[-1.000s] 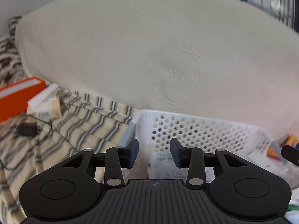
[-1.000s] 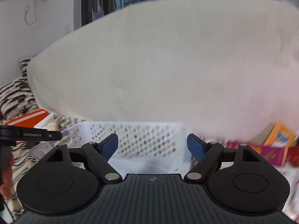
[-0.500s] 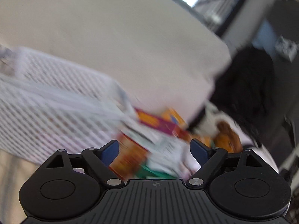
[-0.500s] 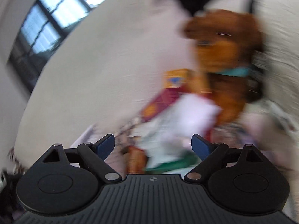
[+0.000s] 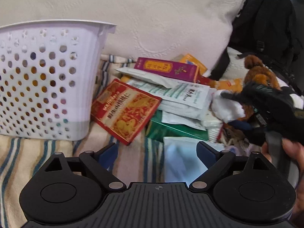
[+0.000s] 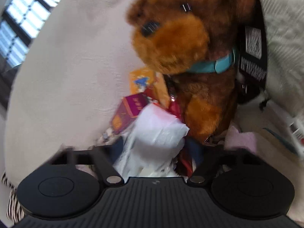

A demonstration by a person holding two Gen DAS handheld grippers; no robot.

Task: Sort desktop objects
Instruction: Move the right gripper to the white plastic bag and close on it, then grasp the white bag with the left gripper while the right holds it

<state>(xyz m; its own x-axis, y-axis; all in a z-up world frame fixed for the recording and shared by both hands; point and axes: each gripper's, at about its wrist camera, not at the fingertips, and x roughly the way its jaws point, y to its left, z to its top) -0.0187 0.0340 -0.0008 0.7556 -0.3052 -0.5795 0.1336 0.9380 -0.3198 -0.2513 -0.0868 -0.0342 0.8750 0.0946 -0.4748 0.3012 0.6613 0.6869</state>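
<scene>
A pile of packets and boxes lies on a striped cloth: a red and gold packet (image 5: 124, 112), a purple box (image 5: 167, 69), white sachets (image 5: 182, 95) and a green box (image 5: 171, 131). A white perforated basket (image 5: 43, 76) stands to its left. My left gripper (image 5: 156, 152) is open above the near edge of the pile, over a pale blue packet (image 5: 180, 163). My right gripper (image 6: 157, 150) is around a white plastic packet (image 6: 157, 133), its jaws blurred; it also shows in the left wrist view (image 5: 239, 112). A brown plush bear (image 6: 182, 43) sits just behind.
A large cream pillow (image 5: 152, 19) backs the pile. A black backpack (image 5: 266, 24) stands at the right. An orange box (image 6: 144, 81) lies behind the purple one (image 6: 127, 114).
Both grippers swung right, from the basket to the pile. My left gripper opened wide. My right gripper came down onto the white packet in front of the bear.
</scene>
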